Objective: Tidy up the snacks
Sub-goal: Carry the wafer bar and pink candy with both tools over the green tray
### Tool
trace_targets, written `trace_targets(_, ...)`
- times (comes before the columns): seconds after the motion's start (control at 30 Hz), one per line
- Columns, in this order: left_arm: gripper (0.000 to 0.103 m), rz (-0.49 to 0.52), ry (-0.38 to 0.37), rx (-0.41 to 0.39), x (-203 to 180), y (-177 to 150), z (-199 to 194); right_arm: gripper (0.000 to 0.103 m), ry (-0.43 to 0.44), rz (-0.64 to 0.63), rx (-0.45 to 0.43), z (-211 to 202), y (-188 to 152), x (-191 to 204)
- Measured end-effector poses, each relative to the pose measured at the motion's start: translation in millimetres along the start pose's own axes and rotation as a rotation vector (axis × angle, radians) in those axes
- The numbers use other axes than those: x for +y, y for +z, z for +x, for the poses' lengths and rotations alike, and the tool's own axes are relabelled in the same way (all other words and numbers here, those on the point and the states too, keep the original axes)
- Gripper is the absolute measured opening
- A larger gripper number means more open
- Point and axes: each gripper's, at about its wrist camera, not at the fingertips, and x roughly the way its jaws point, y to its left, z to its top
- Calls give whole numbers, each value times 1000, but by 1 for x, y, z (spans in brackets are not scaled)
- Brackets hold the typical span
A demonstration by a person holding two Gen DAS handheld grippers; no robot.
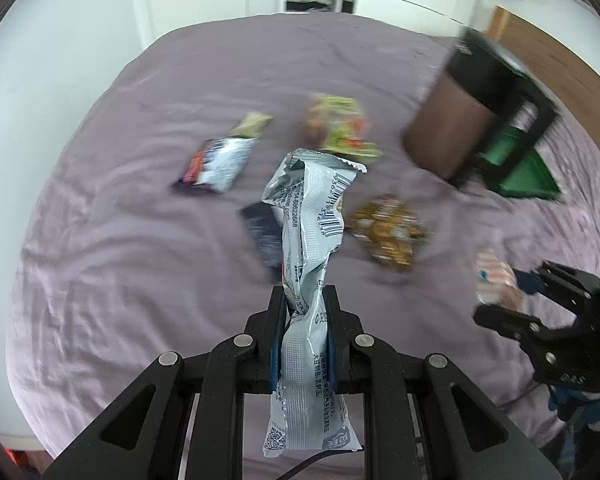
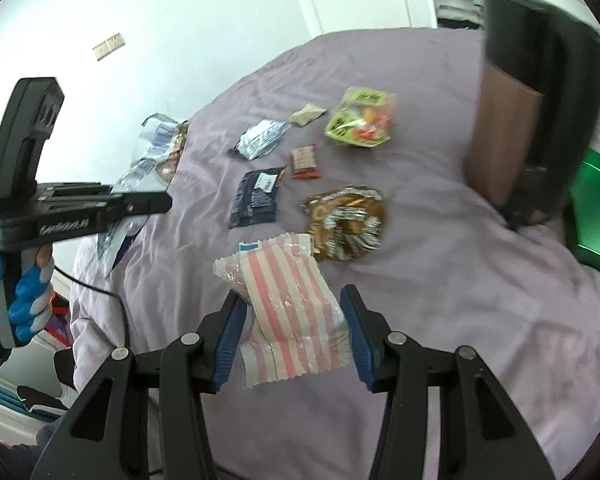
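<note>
Silver packet (image 1: 308, 240): your left claw (image 1: 304, 300) has it pinched between both blue pads, squeezed thin at the waist; the printed top stands up past the fingertips and the tail hangs down below them, off the bed.
Left claw from the other side: in the right wrist view your left claw (image 2: 156, 202) sits at the bed's left edge, with the silver packet (image 2: 152, 152) sticking out in front of it.
Striped packet (image 2: 288, 312): pink and white, it sits between the blue pads (image 2: 230, 332) of your right claw (image 2: 292, 300). Its left edge touches the left pad; at the right pad you cannot tell whether there is contact or a thin gap, so the grip is unclear.
Right claw in the left wrist view: your right claw (image 1: 512, 300) is at the right edge with the striped packet (image 1: 494, 280) at its tips, blurred.
Loose snacks on the bed: a dark blue packet (image 2: 256, 198), a gold and brown packet (image 2: 344, 222), a small red-brown bar (image 2: 305, 163), a green and yellow bag (image 2: 360, 120), another silver packet (image 2: 260, 139) and a small tan sachet (image 2: 307, 114), all apart from both claws.
Bed: purple sheet (image 2: 440, 280), creased.
Brown box (image 2: 500, 140): blurred, at the right, with a green box (image 2: 598, 208) just beside it.
</note>
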Motion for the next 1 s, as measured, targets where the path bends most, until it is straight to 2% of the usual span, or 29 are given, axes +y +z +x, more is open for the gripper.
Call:
trace_targets(0.4, 14, 201, -110, 16, -152, 17, -8, 68, -122, 121, -126, -101, -39, -81)
trace_targets(0.7, 14, 365, -180, 20, -263, 41, 3, 68, -215, 240, -213, -154, -54, -157)
trace_targets(0.87, 14, 391, -219, -20, -317, 66, 11, 68, -272, 287, -245, -173, -54, -205)
trace_targets(1.0, 14, 354, -246, -55, -346, 95, 27, 68, -332, 320, -260, -185, -50, -247)
